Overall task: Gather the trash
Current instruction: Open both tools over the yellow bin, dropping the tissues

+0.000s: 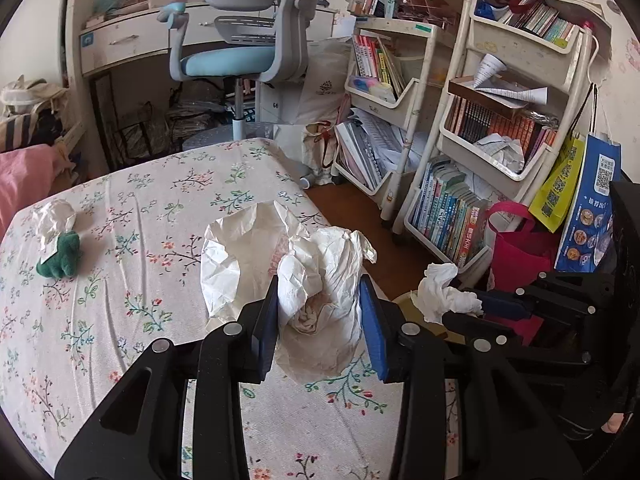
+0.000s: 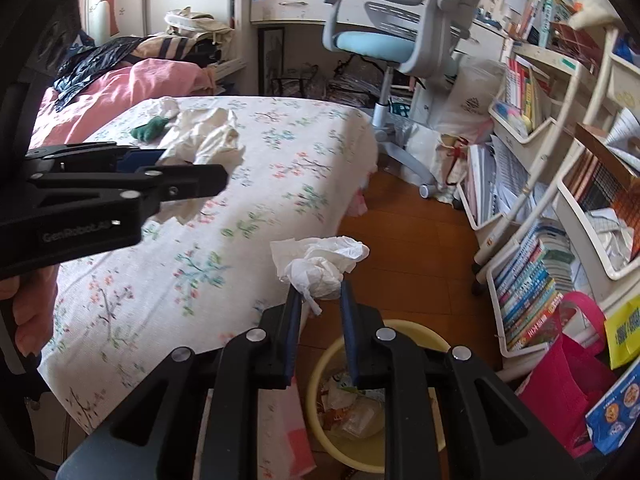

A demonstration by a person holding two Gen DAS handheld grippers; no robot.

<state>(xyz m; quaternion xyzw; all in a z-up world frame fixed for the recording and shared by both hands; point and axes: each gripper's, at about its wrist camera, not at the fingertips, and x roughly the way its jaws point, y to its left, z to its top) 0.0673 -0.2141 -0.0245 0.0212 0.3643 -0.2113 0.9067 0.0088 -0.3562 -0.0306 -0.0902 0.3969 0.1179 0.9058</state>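
Note:
My left gripper is shut on a big crumpled sheet of white paper, held above the floral bed; in the right wrist view it sits at the left with the same paper. My right gripper is shut on a wad of white tissue, held above a yellow trash bin with wrappers inside. In the left wrist view that tissue and the bin's rim show at the right. Another crumpled paper lies on the bed by a green plush toy.
Beside the bed, wooden floor runs to white shelf carts full of books. A red bag and printed bags stand by the bin. A grey-blue desk chair and desk are at the back. Pink bedding is piled at the bed's far end.

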